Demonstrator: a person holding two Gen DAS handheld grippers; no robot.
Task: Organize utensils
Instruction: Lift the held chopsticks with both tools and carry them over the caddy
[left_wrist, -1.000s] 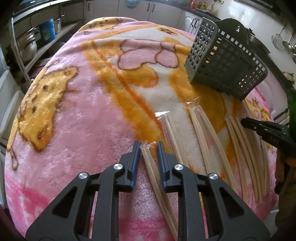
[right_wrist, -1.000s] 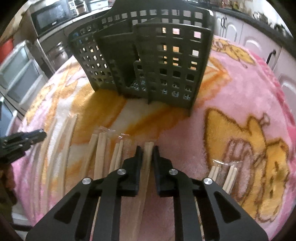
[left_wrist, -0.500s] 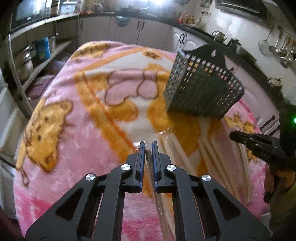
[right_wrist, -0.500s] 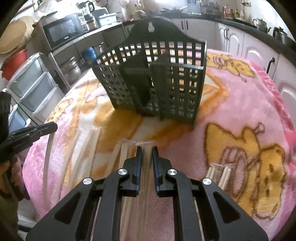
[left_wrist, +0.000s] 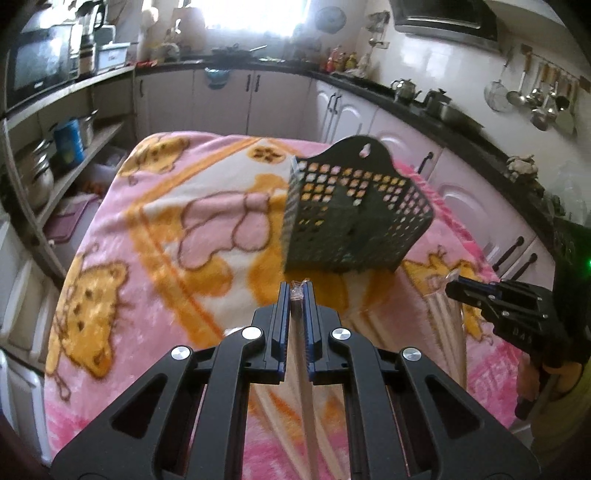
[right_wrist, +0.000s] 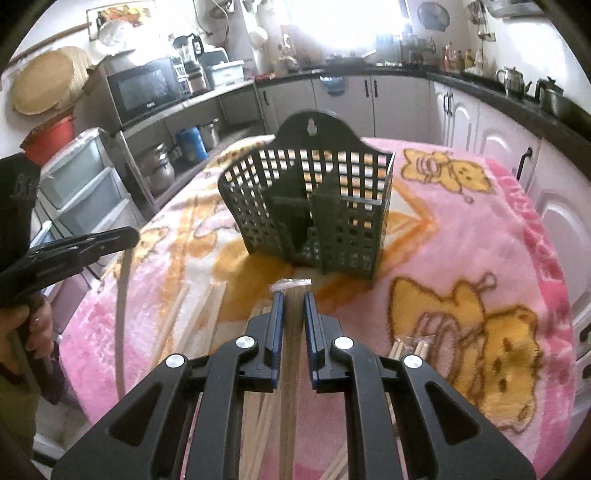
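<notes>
Now both tools are up off the desk, each with a catch. The left tool (left_wrist: 296, 295) is clenched on a wrapped pair of wooden chopsticks (left_wrist: 306, 387), the crimped end of the clear wrapper poking out past its tips, and the right tool (right_wrist: 293, 299) is likewise clamped on its own wrapped pair (right_wrist: 290, 369), wrapper end showing just ahead of the jaws. More wrapped chopsticks lie on the pink cartoon blanket (left_wrist: 155, 236) that covers the desk, some under the right tool and a short bundle (right_wrist: 410, 345) off to its right side. The dark green slotted cutlery holder (right_wrist: 314, 206) stands upright in the middle of the blanket, well apart from both tools, and its compartments look empty from here. I'd judge this the carry stage of the first deposits: picking is done, dropping is not. Next, each pair wants tipping closer to upright and steering over a compartment before the grip is loosened; the long sticks could snag on the dividers or the holder's rim if they come in slanted.
</notes>
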